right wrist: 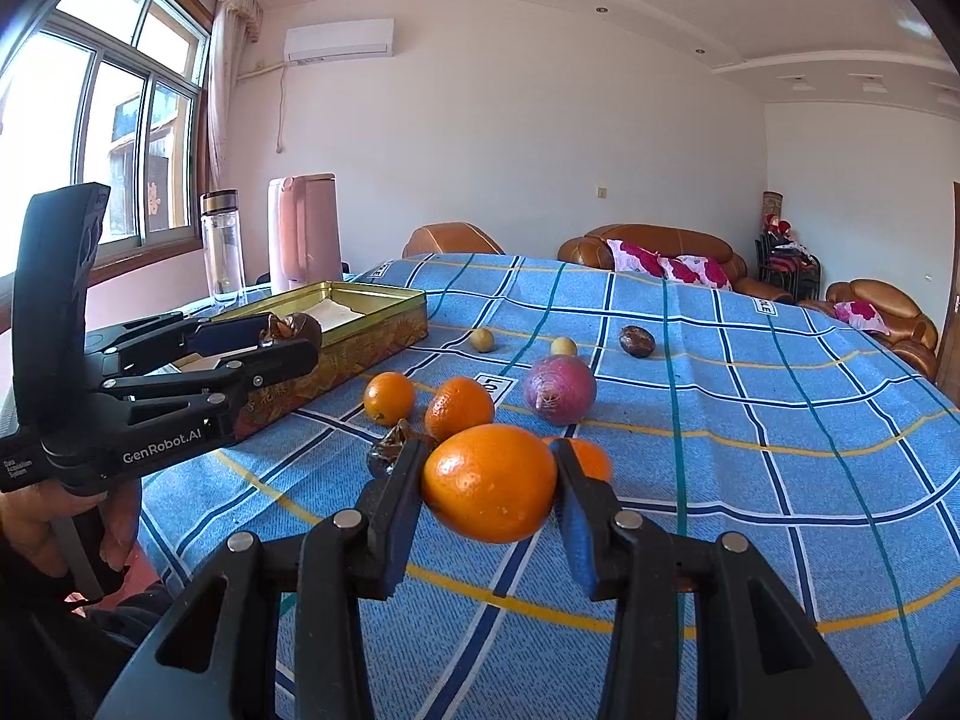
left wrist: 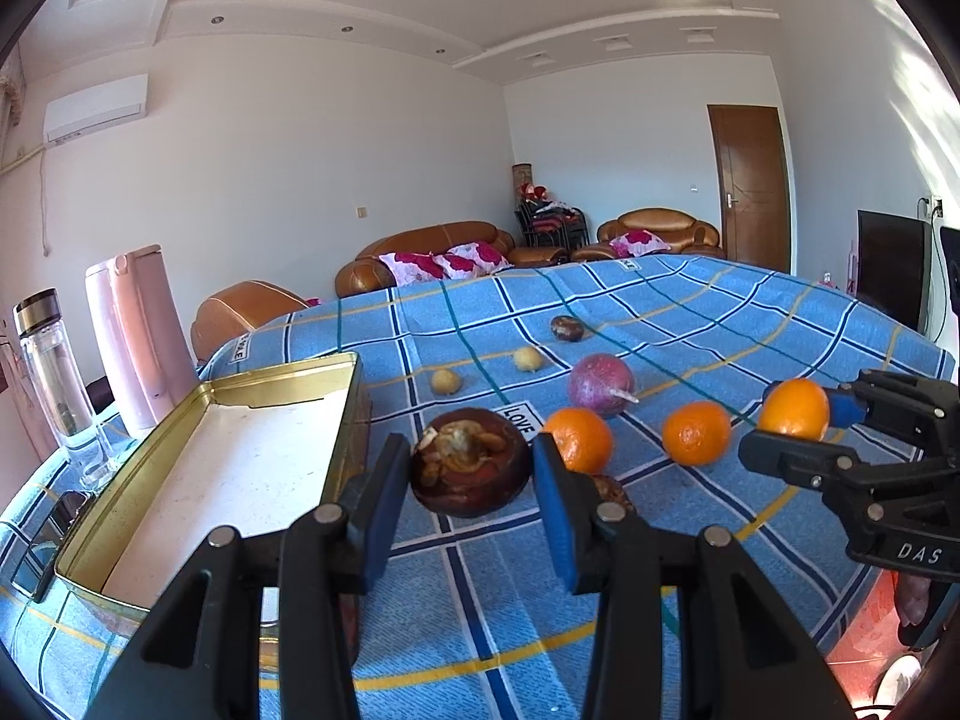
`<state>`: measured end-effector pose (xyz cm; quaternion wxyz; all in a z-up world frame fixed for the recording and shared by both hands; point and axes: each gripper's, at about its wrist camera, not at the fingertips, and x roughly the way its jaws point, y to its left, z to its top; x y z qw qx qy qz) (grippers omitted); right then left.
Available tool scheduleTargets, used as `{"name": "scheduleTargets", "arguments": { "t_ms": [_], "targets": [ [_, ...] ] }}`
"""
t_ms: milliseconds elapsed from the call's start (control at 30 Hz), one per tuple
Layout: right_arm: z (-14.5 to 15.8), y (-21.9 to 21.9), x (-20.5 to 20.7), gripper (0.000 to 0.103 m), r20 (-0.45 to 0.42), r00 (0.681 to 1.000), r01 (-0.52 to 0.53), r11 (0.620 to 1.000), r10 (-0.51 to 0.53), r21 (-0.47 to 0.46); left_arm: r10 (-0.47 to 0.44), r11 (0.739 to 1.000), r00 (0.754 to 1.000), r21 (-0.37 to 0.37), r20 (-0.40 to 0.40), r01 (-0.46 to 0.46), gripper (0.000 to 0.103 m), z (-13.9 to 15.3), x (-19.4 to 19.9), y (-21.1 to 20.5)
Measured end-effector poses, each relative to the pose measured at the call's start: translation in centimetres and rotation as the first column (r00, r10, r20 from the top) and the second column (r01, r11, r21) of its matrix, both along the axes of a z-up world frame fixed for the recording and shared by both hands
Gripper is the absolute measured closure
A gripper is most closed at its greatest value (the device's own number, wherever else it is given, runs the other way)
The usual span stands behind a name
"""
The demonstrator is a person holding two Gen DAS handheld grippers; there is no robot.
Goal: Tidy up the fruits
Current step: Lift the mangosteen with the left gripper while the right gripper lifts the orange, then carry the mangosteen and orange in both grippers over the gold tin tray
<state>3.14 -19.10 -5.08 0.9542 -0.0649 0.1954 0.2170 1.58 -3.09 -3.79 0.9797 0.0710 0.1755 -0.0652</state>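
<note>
At the left, the long golden metal tin (left wrist: pixel 240 456) lies open on the bench with the blue checked cloth (left wrist: pixel 720 324), probably as the place for the sorted fruits; the left gripper (left wrist: pixel 471 468) is closed on a dark brown mangosteen (left wrist: pixel 471 462) and holds it lifted just beside the tin, I think ready for putting in; loose orange tangerines (left wrist: pixel 696 432) and a round purple fruit (left wrist: pixel 600 384) wait on the cloth; the right gripper (right wrist: pixel 489 483) clamps a bright orange citrus fruit (right wrist: pixel 489 483) above the bench. Readable writing: "LOVE" on the cloth, "DAS" and "GenRobot.AI" on the grippers.
</note>
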Motion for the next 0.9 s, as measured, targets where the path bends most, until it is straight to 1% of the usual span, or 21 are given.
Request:
{"name": "scheduleTargets", "arguments": {
  "t_ms": [700,900],
  "targets": [
    [1.7,2.1,-0.5,0.06,0.06,0.997,-0.049,0.999,0.05,-0.018,0.026,1.0,0.995,-0.015,0.098,-0.025,0.06,1.5,-1.4,0.7],
    [2.5,3.0,-0.4,0.06,0.079,0.995,-0.066,0.997,0.068,-0.031,0.041,0.999,0.993,-0.017,0.113,-0.039,0.06,1.8,-1.5,1.2]
  ]
}}
